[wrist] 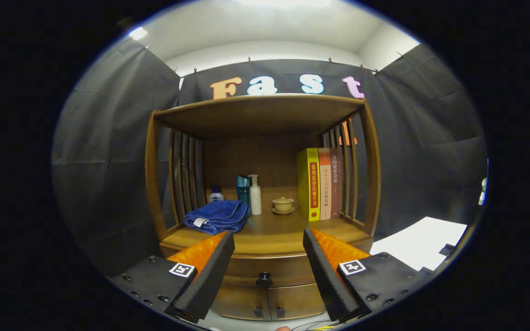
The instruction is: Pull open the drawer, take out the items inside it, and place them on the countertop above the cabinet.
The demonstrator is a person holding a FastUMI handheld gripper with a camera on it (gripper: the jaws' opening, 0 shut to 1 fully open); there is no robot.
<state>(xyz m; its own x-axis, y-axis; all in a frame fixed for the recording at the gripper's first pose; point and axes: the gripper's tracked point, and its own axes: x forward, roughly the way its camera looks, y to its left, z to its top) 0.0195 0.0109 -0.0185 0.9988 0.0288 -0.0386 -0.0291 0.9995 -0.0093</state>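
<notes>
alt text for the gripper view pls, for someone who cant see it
The open gripper faces a wooden cabinet, its fingers either side of the closed drawer's dark knob. On the countertop above sit a folded blue towel, a white pump bottle, a small lidded cup and three upright books.

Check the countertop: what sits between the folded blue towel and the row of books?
Gripper view: a white pump bottle, a teal box and a lidded cup on a saucer stand there. Fingers open.
</notes>
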